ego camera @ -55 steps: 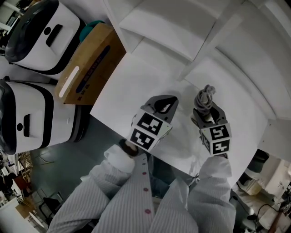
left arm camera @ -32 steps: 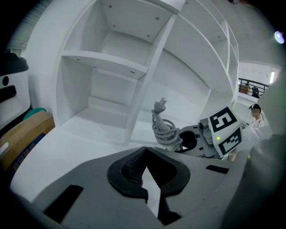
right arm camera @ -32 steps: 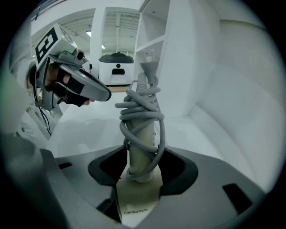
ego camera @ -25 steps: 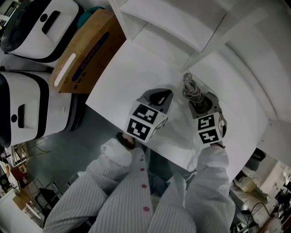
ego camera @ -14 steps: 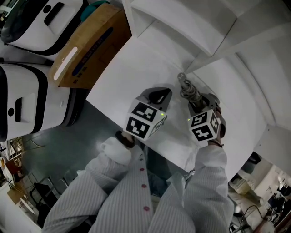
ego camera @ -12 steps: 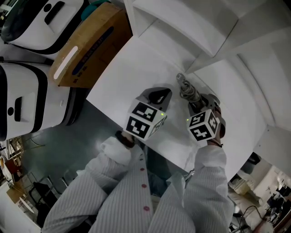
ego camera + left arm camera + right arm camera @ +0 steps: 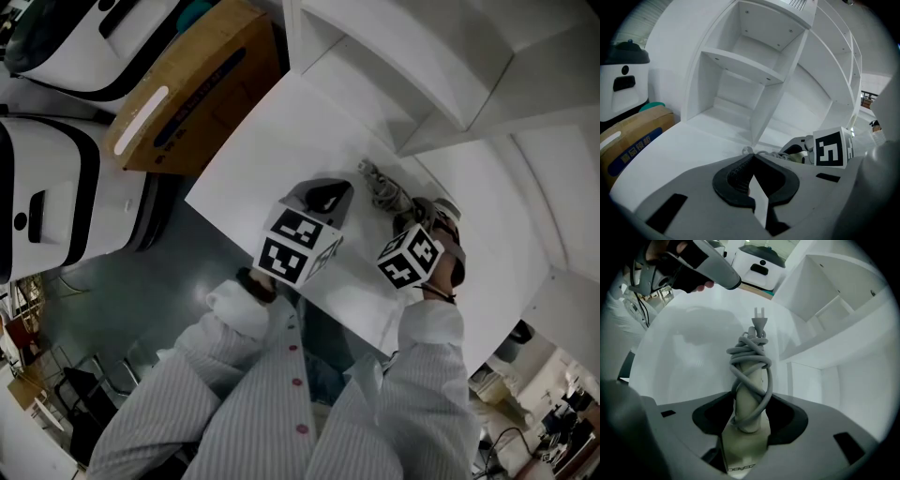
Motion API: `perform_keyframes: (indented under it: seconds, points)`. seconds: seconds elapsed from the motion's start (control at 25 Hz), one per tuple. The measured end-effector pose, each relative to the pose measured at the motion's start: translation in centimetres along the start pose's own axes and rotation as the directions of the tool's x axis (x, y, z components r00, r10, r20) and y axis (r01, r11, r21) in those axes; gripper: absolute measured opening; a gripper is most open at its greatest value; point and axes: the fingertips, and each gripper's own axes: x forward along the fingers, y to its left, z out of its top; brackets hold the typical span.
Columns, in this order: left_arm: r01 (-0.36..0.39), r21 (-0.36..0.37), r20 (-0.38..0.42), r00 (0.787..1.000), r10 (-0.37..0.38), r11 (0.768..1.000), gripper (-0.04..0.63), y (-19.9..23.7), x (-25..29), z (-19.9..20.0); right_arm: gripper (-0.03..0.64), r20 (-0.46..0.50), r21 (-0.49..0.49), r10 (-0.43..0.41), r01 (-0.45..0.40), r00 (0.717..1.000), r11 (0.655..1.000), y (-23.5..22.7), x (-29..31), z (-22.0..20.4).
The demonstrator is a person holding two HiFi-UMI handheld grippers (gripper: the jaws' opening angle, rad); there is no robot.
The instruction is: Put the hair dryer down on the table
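My right gripper [image 7: 749, 420] is clamped on the beige hair dryer [image 7: 743, 446], jaws pressed to either side of it. The grey cord [image 7: 751, 359] is wound round the handle, with the plug [image 7: 759, 323] pointing away from me. The dryer hangs low over the white table [image 7: 267, 141], near its back edge by the foot of the shelf unit [image 7: 394, 66], though from the head view I cannot be sure it touches the surface. My left gripper [image 7: 752, 173] hovers just beside it, nearer the table's front edge, its jaws closed together with nothing between them.
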Motion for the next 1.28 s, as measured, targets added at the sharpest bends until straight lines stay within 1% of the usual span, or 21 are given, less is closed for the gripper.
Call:
perform_keyframes:
  seconds: [0.12,0.44,0.72,0.88,1.04,1.28]
  points:
    - [0.001,-0.006,-0.001,1.000,-0.001,1.000,0.009,0.4,-0.2,-0.3,0.195,-0.023,-0.012,0.004,-0.004,1.000,1.000,0.2,0.2,0.0]
    - [0.012,-0.010,0.003,1.000,-0.012,1.000,0.009,0.9,-0.3,-0.3,0.195,-0.046,-0.002,0.018,-0.018,0.999,1.000,0.3,0.5,0.0]
    - [0.027,0.004,0.006,1.000,-0.027,1.000,0.009,0.3,-0.6,0.2,0.195,-0.074,-0.015,-0.011,0.010,0.997,1.000,-0.1,0.3,0.0]
    - [0.032,0.014,0.017,0.999,-0.032,0.999,0.009,-0.1,-0.8,0.7,0.195,-0.061,0.012,-0.002,0.003,0.998,1.000,0.2,-0.3,0.1]
    - [0.039,0.026,0.028,0.999,-0.039,0.999,0.009,-0.8,-1.1,1.2,0.195,-0.033,0.036,-0.013,0.014,0.999,0.999,-0.1,-1.5,0.1]
    - [0.056,0.053,0.047,0.997,-0.059,0.997,0.009,-2.8,-1.7,2.3,0.195,0.016,0.078,-0.054,0.053,0.998,0.996,-0.8,-4.0,0.3]
